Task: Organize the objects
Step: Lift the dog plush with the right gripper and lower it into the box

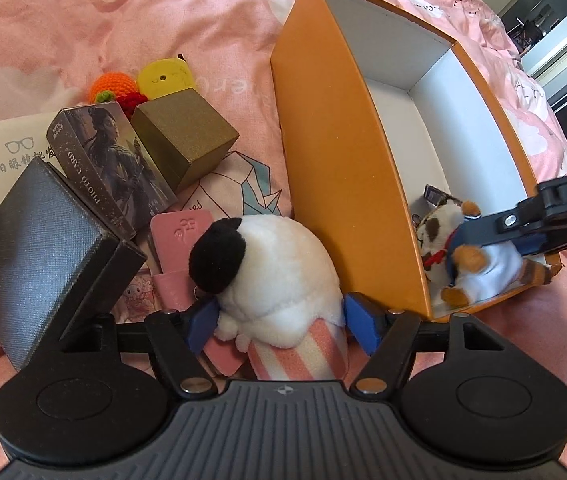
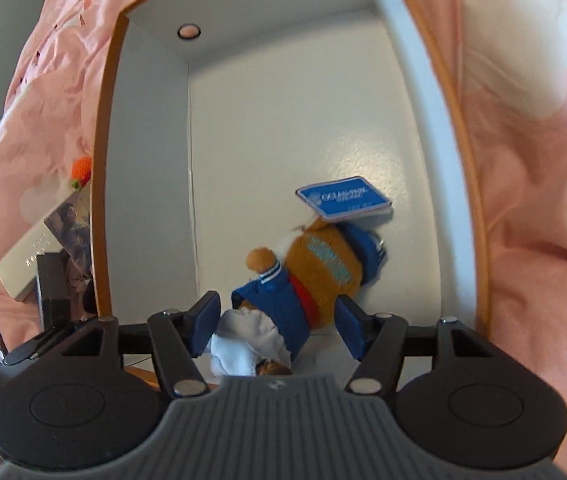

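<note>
Jaws apart on both my grippers: right gripper (image 2: 277, 326) frees the cat plush (image 2: 319, 276) in the orange box (image 2: 101, 200); left gripper (image 1: 279, 326) straddles the popcorn plush (image 1: 279, 268), which may squirm free if pinched off-centre.

Left gripper (image 1: 279, 320) angled steeply down, jaws spread wide, right gripper (image 2: 275, 328) pointing down too, jaws parted, pads apparently clear of any contact

The right gripper (image 2: 277, 326) hangs over the orange box (image 2: 101, 200), jaws spread around a plush toy (image 2: 315, 280) lying on the box's white floor. A blue tag (image 2: 343, 198) lies just beyond the toy.
</note>
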Available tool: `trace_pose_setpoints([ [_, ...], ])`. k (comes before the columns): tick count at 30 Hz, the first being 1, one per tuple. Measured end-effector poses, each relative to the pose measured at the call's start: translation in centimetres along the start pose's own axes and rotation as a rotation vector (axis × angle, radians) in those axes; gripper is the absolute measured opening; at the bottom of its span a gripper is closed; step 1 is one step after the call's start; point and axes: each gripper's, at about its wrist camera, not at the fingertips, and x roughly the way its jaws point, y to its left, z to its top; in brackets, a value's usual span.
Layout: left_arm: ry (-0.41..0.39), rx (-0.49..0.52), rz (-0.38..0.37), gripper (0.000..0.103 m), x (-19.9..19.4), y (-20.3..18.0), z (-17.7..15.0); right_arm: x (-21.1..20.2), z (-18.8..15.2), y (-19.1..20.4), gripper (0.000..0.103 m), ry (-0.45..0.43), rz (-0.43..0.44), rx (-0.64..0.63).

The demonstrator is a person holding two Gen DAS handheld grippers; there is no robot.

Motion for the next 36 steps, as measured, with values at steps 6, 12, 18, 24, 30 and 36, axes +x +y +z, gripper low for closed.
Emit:
trace_pose_setpoints([
  [6,-0.011,-0.009,-0.032,0.08,0.6,0.2,-0.3,0.2,-0.8,0.8,0.046,-0.027,-0.038,-0.063],
  [12,-0.06,0.026,-0.006,0.069,-0.1,-0.3,-0.8,-1.7,-2.3,2.9,0.04,-0.131,-0.13,-0.298],
  [18,-0.147,0.076,0.044,0.067,-2.7,-0.9,-0.4,-1.9,-3.2,3.2,0.038,-0.214,-0.266,-0.539],
  [24,-0.255,0.06,0.014,0.064,-6.6,-1.1,1.1,-0.3,-3.0,1.1,0.039,-0.19,-0.304,-0.577],
  [30,-0.341,0.144,-0.039,0.041,-9.4,-4.1,3.0,0.7,-2.1,1.4,0.041,-0.149,-0.341,-0.547],
  [36,-0.354,0.219,-0.059,0.0,-9.0,-6.2,4.2,0.2,-1.9,1.2,0.042,-0.163,-0.333,-0.54],
])
